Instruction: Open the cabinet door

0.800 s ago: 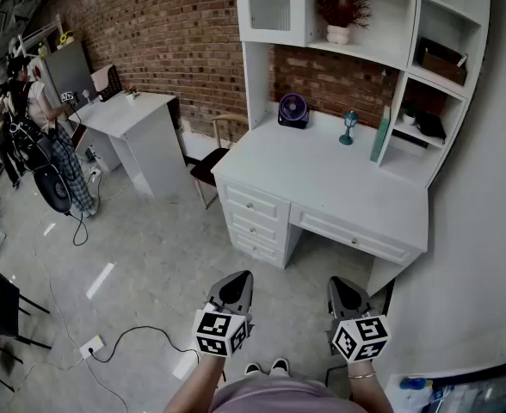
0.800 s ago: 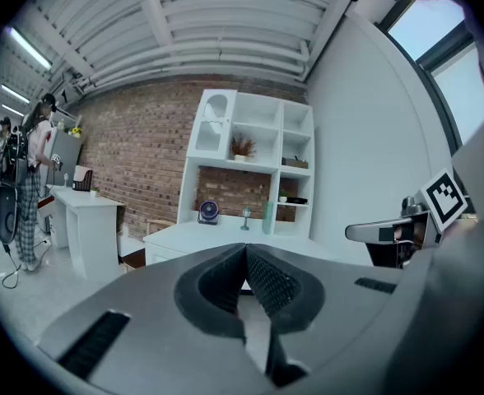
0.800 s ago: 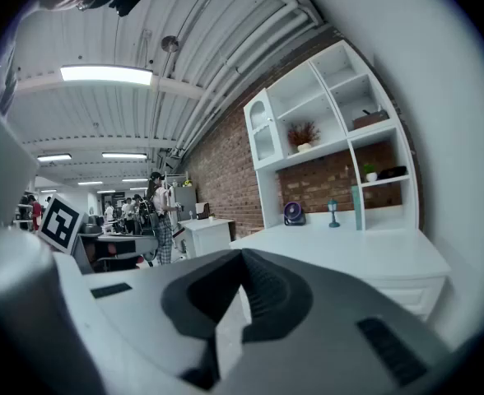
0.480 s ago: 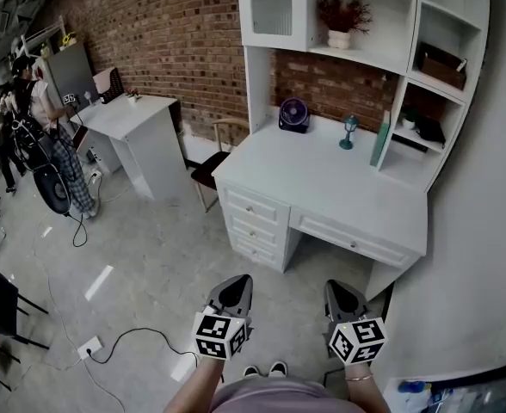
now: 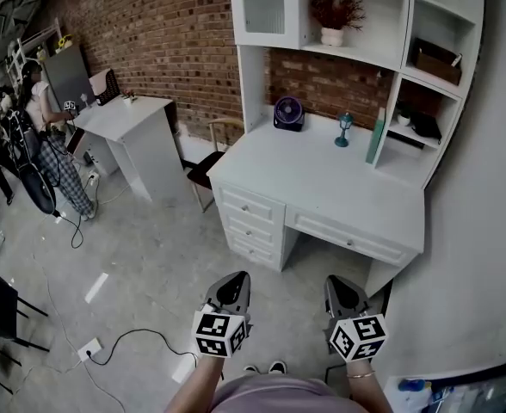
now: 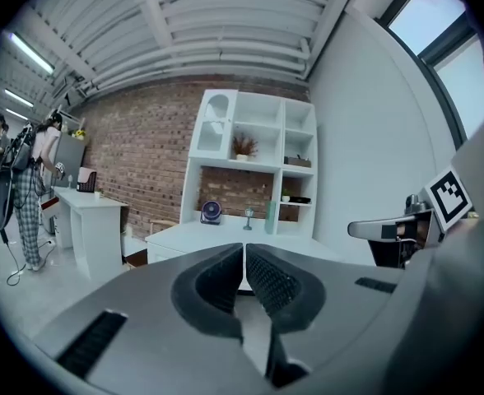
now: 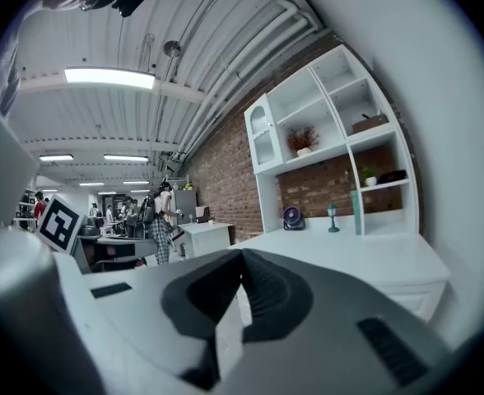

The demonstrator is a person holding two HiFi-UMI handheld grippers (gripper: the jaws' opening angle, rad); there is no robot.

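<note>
The cabinet door (image 5: 264, 7) is a white glazed panel at the top left of the white hutch; it is closed, and it also shows in the left gripper view (image 6: 214, 127) and the right gripper view (image 7: 261, 134). My left gripper (image 5: 234, 287) and right gripper (image 5: 342, 292) hang low over the floor in front of the white desk (image 5: 322, 183), far from the door. Both are shut with nothing between their pads, as the left gripper (image 6: 244, 249) and the right gripper (image 7: 241, 257) views show.
On the desk stand a purple fan (image 5: 288, 112), a small lamp (image 5: 344, 128) and a green bottle (image 5: 375, 135). A chair (image 5: 210, 163) and a second white desk (image 5: 132, 127) stand left. People (image 5: 42, 136) stand at far left. A cable (image 5: 141, 338) lies on the floor.
The head view has shifted slightly, so the desk and hutch sit a little further left. Both grippers hold their place and stay shut. The people at far left have moved a little.
</note>
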